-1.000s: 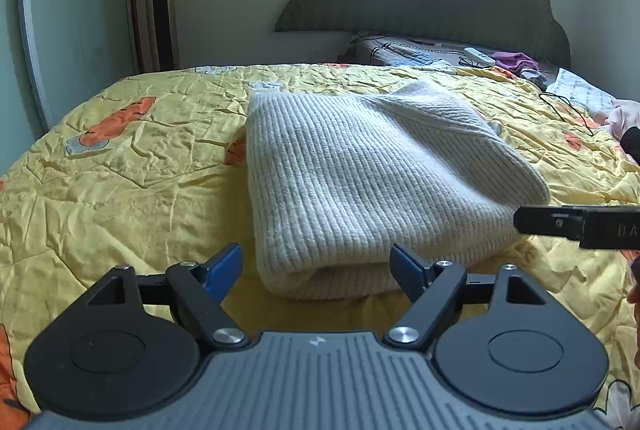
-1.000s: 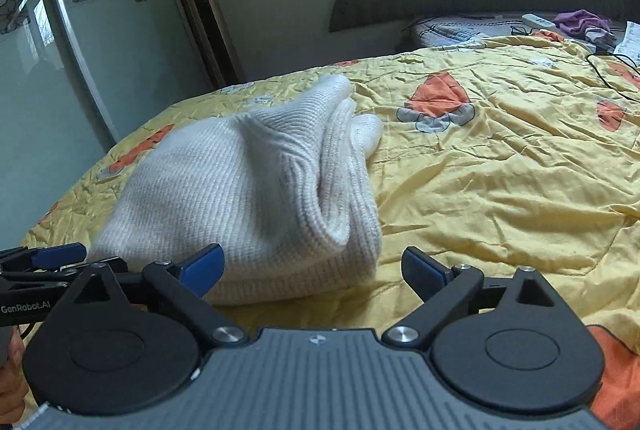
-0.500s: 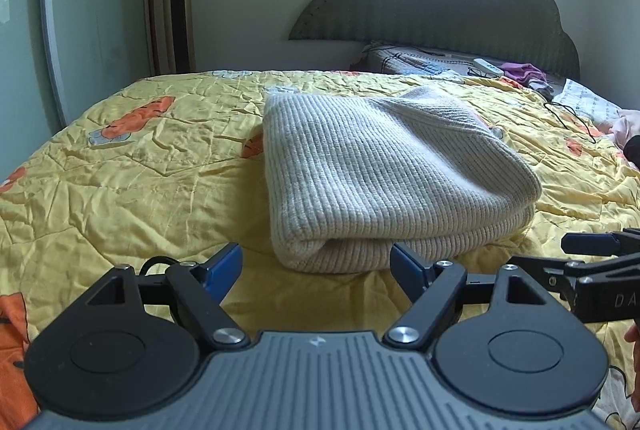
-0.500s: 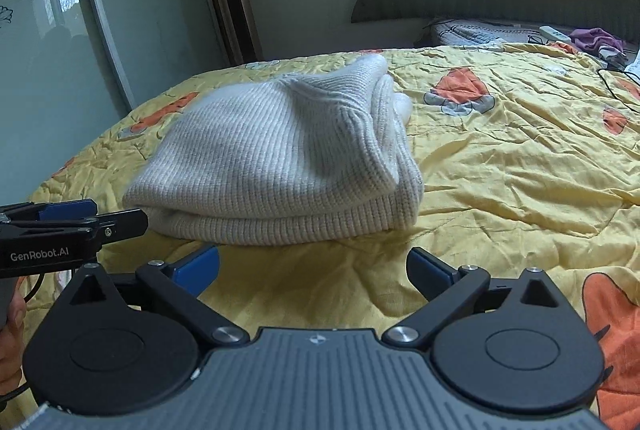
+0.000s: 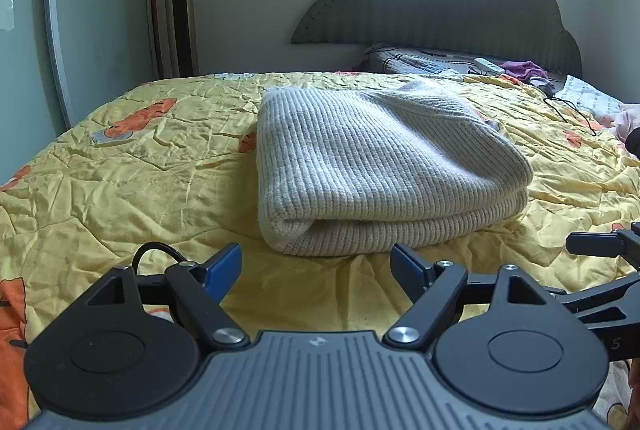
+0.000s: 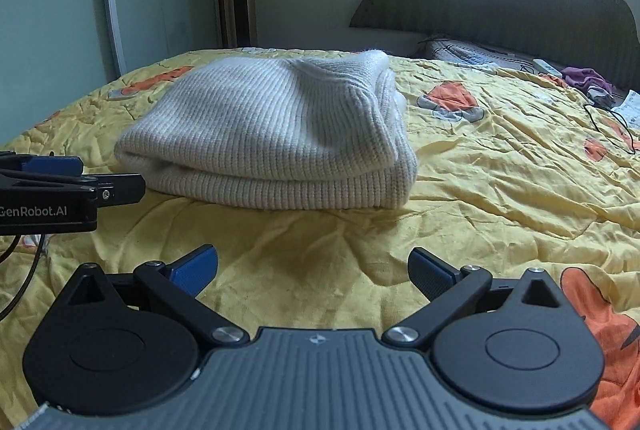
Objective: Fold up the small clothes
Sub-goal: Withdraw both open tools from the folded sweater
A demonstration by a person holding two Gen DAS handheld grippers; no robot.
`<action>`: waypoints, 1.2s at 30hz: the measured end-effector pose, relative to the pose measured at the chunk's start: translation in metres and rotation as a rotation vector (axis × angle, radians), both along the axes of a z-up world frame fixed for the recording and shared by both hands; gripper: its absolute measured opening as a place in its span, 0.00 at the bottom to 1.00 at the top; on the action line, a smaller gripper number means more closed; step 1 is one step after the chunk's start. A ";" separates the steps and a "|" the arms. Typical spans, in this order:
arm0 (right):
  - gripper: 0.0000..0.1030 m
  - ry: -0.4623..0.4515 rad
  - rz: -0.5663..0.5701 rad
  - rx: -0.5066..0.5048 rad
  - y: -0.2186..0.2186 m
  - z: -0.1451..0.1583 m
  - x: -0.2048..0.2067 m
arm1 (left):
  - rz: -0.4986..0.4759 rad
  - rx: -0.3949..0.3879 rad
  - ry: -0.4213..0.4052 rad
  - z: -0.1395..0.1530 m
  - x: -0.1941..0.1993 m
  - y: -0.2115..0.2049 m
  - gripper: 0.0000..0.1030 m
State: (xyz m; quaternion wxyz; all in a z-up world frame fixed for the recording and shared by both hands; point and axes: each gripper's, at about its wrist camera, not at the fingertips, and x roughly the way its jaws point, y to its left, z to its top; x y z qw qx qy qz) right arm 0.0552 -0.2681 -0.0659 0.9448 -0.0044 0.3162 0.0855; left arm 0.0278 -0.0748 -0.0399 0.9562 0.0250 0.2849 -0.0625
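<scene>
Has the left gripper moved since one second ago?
Yes. The left gripper has backed away from the folded sweater: earlier its fingertips flanked the sweater's near edge, and now bare yellow quilt shows between them and it.

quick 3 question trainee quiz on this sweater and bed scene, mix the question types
1. True or false: the left gripper is clamped on the white knit sweater.
2. The sweater lies on: A) bare floor B) yellow quilt C) chair
3. Fill in: the right gripper has its jaws ____.

Key:
1. False; it is open, short of the sweater.
2. B
3. open
</scene>
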 end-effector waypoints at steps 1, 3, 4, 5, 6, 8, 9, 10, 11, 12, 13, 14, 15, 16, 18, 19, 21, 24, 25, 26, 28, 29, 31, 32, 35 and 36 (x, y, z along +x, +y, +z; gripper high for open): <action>0.99 -0.002 -0.002 0.002 -0.001 0.000 0.000 | 0.003 0.001 -0.001 -0.001 0.000 0.000 0.79; 0.99 0.000 -0.007 -0.001 -0.002 0.000 0.000 | 0.014 0.002 -0.004 -0.003 0.000 0.000 0.79; 0.99 0.001 -0.010 -0.003 -0.002 -0.001 0.001 | 0.019 0.002 -0.007 -0.004 0.000 0.000 0.79; 1.00 0.003 -0.013 -0.005 -0.002 -0.003 0.001 | 0.024 0.003 -0.011 -0.006 -0.001 0.000 0.79; 0.99 0.006 -0.015 -0.007 -0.002 -0.004 0.002 | 0.027 0.007 -0.014 -0.007 0.000 0.000 0.79; 0.99 0.010 -0.020 -0.012 -0.003 -0.005 0.004 | 0.032 0.021 -0.010 -0.010 0.001 -0.001 0.79; 1.00 0.010 -0.024 -0.014 -0.003 -0.006 0.004 | 0.033 0.026 -0.007 -0.011 0.001 -0.001 0.79; 0.99 0.010 -0.025 -0.015 -0.003 -0.006 0.005 | 0.031 0.028 -0.004 -0.012 0.001 -0.001 0.79; 0.99 0.011 -0.024 -0.015 -0.003 -0.006 0.005 | 0.028 0.027 -0.002 -0.012 0.001 -0.001 0.79; 0.99 0.010 -0.024 -0.014 -0.003 -0.006 0.005 | 0.024 0.026 0.000 -0.011 0.001 -0.001 0.79; 0.99 0.007 -0.023 -0.014 -0.003 -0.006 0.005 | 0.020 0.026 0.002 -0.011 0.001 -0.001 0.79; 1.00 0.006 -0.022 -0.017 -0.002 -0.006 0.005 | 0.019 0.026 0.003 -0.010 0.001 -0.001 0.79; 0.99 0.006 -0.021 -0.020 -0.002 -0.006 0.005 | 0.020 0.025 0.003 -0.010 0.001 -0.001 0.79; 0.99 0.006 -0.021 -0.023 -0.002 -0.006 0.005 | 0.020 0.024 0.002 -0.010 0.001 -0.001 0.79; 0.99 0.007 -0.023 -0.023 -0.002 -0.007 0.006 | 0.026 0.022 0.001 -0.012 0.002 -0.001 0.79; 0.99 0.009 -0.024 -0.021 -0.002 -0.008 0.006 | 0.028 0.020 0.001 -0.012 0.002 -0.001 0.79; 1.00 0.012 -0.027 -0.018 -0.004 -0.009 0.007 | 0.030 0.021 0.003 -0.014 0.002 -0.001 0.79; 1.00 0.016 -0.028 -0.016 -0.005 -0.010 0.007 | 0.036 0.029 0.002 -0.017 0.003 -0.002 0.79; 1.00 0.017 -0.029 -0.016 -0.005 -0.010 0.008 | 0.037 0.032 0.003 -0.018 0.003 -0.002 0.79; 1.00 0.019 -0.030 -0.016 -0.005 -0.010 0.008 | 0.038 0.034 0.004 -0.019 0.003 -0.002 0.79; 1.00 0.023 -0.029 -0.017 -0.006 -0.011 0.009 | 0.041 0.035 0.004 -0.021 0.004 -0.002 0.79; 1.00 0.025 -0.028 -0.017 -0.006 -0.012 0.010 | 0.045 0.035 0.004 -0.022 0.004 -0.002 0.79; 1.00 0.026 -0.028 -0.018 -0.006 -0.013 0.010 | 0.051 0.034 0.007 -0.023 0.005 -0.001 0.79; 1.00 0.027 -0.027 -0.018 -0.006 -0.013 0.010 | 0.057 0.032 0.008 -0.024 0.005 0.000 0.79; 1.00 0.028 -0.026 -0.019 -0.005 -0.013 0.010 | 0.073 0.024 0.008 -0.025 0.005 0.002 0.79; 1.00 0.028 -0.026 -0.019 -0.005 -0.013 0.010 | 0.076 0.019 0.007 -0.025 0.005 0.003 0.79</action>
